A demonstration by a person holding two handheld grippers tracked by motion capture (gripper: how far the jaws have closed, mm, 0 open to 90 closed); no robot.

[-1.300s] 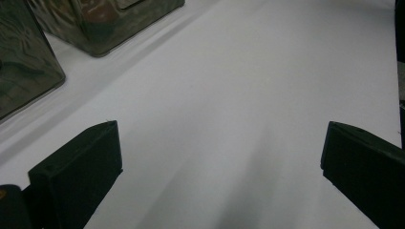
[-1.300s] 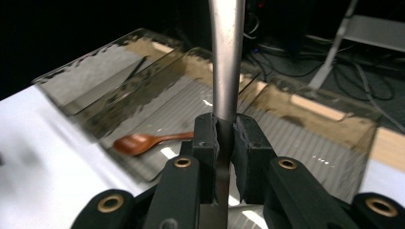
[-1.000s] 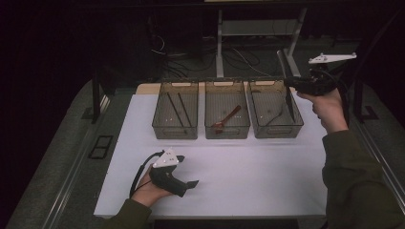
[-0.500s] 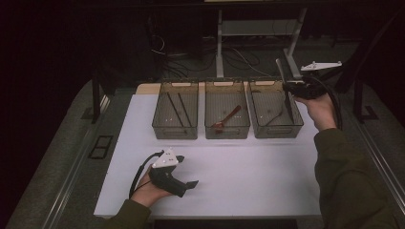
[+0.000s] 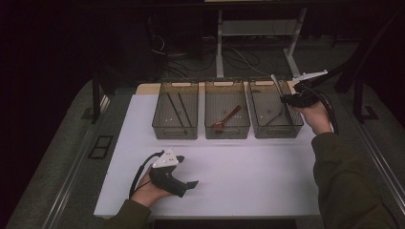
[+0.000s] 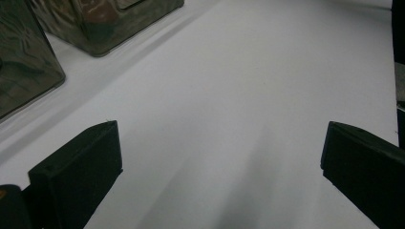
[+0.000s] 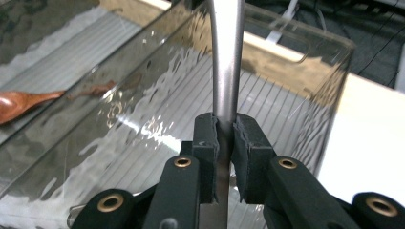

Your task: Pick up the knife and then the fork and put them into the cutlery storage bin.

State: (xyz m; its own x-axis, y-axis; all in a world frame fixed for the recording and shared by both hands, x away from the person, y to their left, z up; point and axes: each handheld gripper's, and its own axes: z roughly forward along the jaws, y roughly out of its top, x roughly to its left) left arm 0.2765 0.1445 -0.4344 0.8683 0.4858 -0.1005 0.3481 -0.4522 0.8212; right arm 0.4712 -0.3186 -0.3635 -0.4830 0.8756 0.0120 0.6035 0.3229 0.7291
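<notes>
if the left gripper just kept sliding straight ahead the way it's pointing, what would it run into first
Probably nothing soon. The left gripper has its jaws open over bare white table. The clear bins sit off to one side in its own view, seemingly outside its line, though depth is hard to judge.

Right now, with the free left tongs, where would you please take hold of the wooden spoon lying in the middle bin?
Probably the wooden spoon by its thin handle, coming straight down from above. It lies flat and slanted in the middle bin, bowl toward the near wall, handle rising toward the far right. The walls block a side approach. The left tongs stand open.
</notes>
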